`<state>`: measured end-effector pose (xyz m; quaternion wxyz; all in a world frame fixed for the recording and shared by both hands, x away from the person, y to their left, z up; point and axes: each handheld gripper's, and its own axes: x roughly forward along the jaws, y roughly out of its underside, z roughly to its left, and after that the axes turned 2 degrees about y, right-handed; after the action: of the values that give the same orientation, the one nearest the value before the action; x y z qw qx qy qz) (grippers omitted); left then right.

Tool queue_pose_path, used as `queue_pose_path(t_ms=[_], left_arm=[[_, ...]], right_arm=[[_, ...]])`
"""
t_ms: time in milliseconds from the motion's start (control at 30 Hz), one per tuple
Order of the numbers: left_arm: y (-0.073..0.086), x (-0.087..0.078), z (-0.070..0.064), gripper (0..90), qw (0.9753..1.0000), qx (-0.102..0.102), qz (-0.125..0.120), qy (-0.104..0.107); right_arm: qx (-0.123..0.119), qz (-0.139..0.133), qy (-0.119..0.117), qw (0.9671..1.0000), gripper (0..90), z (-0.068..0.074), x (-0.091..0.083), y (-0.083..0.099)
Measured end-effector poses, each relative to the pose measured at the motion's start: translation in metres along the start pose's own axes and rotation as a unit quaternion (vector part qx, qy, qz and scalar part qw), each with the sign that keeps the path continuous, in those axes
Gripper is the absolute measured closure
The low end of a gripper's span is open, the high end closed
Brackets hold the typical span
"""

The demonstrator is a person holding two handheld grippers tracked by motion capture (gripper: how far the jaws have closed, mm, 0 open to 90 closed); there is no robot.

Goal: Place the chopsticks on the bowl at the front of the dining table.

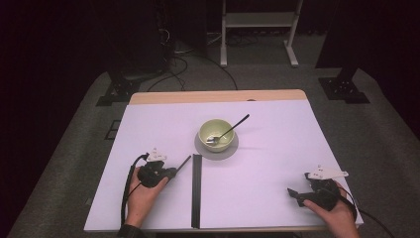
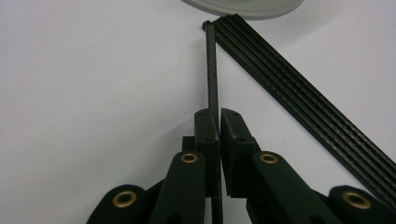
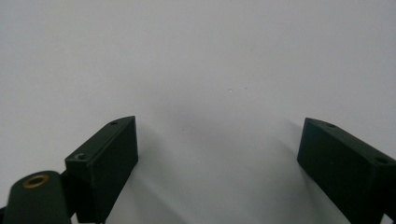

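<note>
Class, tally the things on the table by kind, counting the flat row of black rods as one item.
Bowl: 1
Plate: 1
Spoon: 1
Row of rods: 1
Single rod in the left tongs: 1
Total: 5

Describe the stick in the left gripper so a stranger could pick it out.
On the white table, find the green bowl; a row of black sticks lies just below it. The stick is the one angled off that row, clamped in the left hand-held gripper.

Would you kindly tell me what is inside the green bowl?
A spoon rests in the green bowl, its handle leaning over the rim. Whether the bowl holds anything else is too small to tell.
</note>
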<state>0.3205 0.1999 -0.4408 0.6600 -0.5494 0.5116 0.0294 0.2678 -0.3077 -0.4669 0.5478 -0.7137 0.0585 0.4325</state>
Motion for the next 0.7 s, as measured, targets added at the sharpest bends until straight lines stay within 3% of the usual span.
queue_pose_path(t_ms=[700], left_arm=[[-0.012,-0.015,0.001,86.4,0.9997,-0.009,-0.020,-0.001]], right_arm=[[0.000,0.000,0.000,1.0000,10.6,0.000,0.000,0.000]])
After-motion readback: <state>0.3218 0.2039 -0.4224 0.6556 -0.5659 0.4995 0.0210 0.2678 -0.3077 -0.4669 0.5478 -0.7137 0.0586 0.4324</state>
